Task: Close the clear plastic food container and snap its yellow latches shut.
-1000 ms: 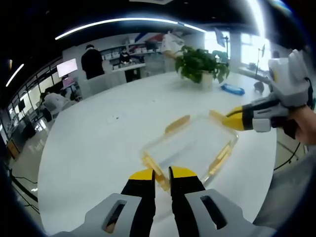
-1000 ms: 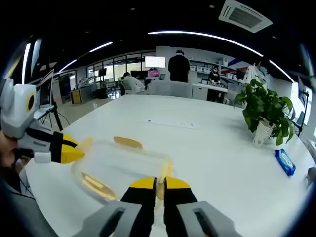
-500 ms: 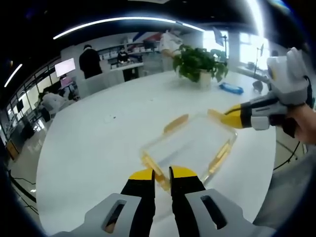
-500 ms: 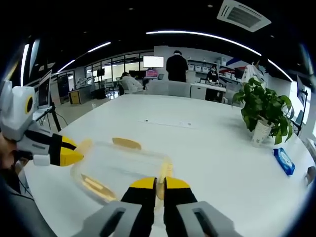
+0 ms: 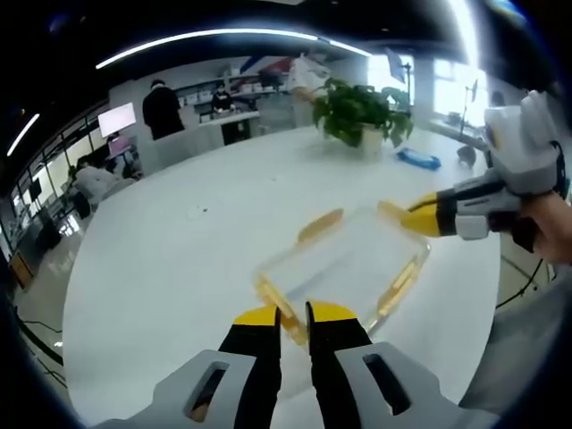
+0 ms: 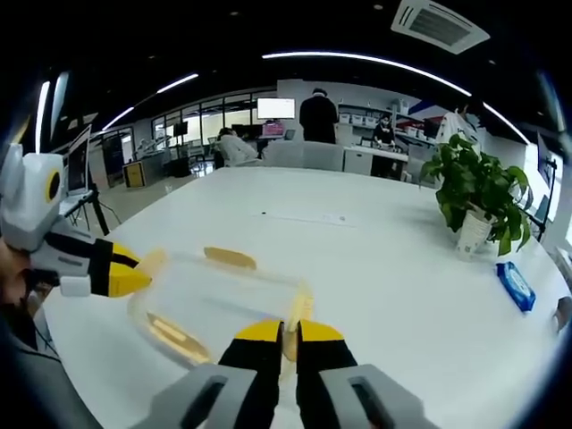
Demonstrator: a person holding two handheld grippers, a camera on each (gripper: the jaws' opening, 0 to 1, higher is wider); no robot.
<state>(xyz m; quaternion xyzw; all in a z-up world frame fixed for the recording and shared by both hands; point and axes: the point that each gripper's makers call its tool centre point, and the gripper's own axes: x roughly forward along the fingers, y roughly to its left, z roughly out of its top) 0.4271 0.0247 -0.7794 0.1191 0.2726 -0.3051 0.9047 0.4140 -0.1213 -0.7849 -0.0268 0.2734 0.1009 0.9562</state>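
The clear plastic food container (image 5: 344,264) sits on the white table (image 5: 179,268) with its lid already down, so the closing part looks done — what remains, by my reading, is the latching. Four yellow latches show around its rim, and at least the far latch (image 5: 320,225) appears to flare outward instead of lying flat against the wall, which suggests it is not yet snapped.

The left gripper (image 5: 293,315) has its fingers pressed nearly together on the near short-side latch (image 5: 290,326) at the container's end, apparently pinching or pushing it. The right gripper (image 6: 282,331) does the same at the opposite end: its fingers are closed on the latch (image 6: 298,315) there, with only a thin yellow strip showing between them. Whether either latch has actually clicked home I cannot tell.

Each view adds something. In the left gripper view the right gripper (image 5: 429,217) comes in from the right, its yellow tip touching the container's far corner, with a potted plant (image 5: 362,116) and a blue object (image 5: 420,161) beyond. The right gripper view shows the left gripper (image 6: 116,273) from the side (tips together at the container's end), plus the long-side latch (image 6: 179,338) lying along the near wall.
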